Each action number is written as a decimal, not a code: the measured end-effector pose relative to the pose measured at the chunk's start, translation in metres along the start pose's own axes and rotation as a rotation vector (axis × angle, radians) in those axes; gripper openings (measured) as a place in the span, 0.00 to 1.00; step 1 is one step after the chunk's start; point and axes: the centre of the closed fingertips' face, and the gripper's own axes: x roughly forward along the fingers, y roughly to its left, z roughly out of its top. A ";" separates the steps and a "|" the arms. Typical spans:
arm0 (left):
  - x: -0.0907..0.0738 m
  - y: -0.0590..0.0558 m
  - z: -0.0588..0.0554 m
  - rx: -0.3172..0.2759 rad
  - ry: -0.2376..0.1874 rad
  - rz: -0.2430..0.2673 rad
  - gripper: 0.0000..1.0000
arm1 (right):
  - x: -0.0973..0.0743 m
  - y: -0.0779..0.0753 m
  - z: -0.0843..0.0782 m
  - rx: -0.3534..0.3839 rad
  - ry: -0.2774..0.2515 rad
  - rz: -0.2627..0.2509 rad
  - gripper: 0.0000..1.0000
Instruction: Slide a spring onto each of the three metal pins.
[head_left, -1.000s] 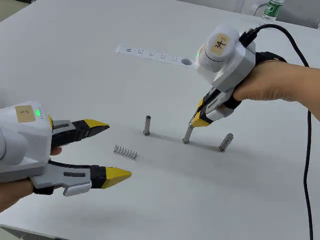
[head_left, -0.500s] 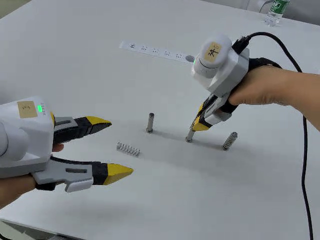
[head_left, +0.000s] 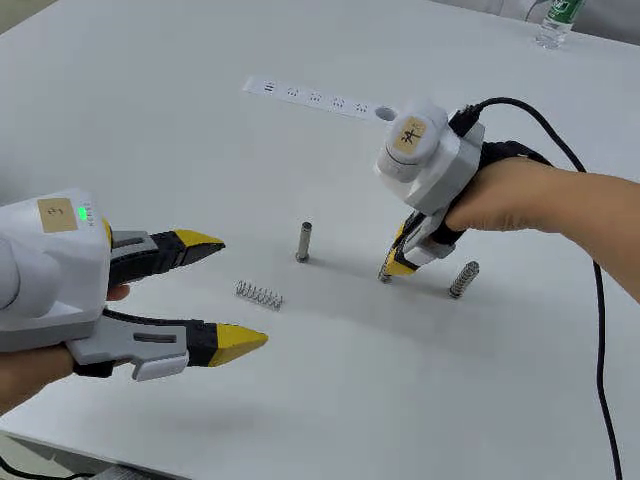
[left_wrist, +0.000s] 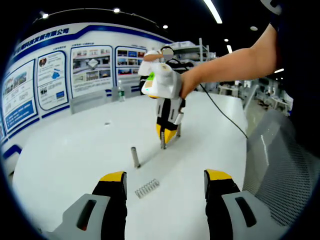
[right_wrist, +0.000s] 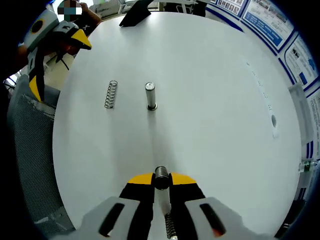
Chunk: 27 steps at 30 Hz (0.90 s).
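Springs sit in three places on the white workbench (head_left: 150, 120). One is threaded over the far pin (head_left: 463, 279), beside the person's right hand (head_left: 510, 195). The right gripper (head_left: 398, 264) is clenched on a second spring (right_wrist: 161, 177), holding it around the top of the middle pin (left_wrist: 163, 145), with its yellow tips low near the bench. A loose spring (head_left: 259, 294) lies flat on the surface, near the bare pin (head_left: 304, 242), which stands upright. The left gripper (head_left: 232, 292) hovers just beside the loose spring with its jaws spread wide, grasping nothing. A white power strip (head_left: 320, 98) lies well behind the pins.
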 end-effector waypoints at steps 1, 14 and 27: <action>0.000 0.000 0.000 0.000 0.000 0.000 0.64 | 0.001 0.000 -0.001 0.000 0.002 -0.001 0.13; -0.001 0.001 -0.001 -0.001 0.001 0.001 0.64 | -0.002 0.000 0.003 0.014 -0.037 -0.006 0.22; -0.001 -0.001 0.000 0.005 0.006 -0.004 0.64 | -0.019 0.003 0.015 -0.009 -0.089 -0.025 0.28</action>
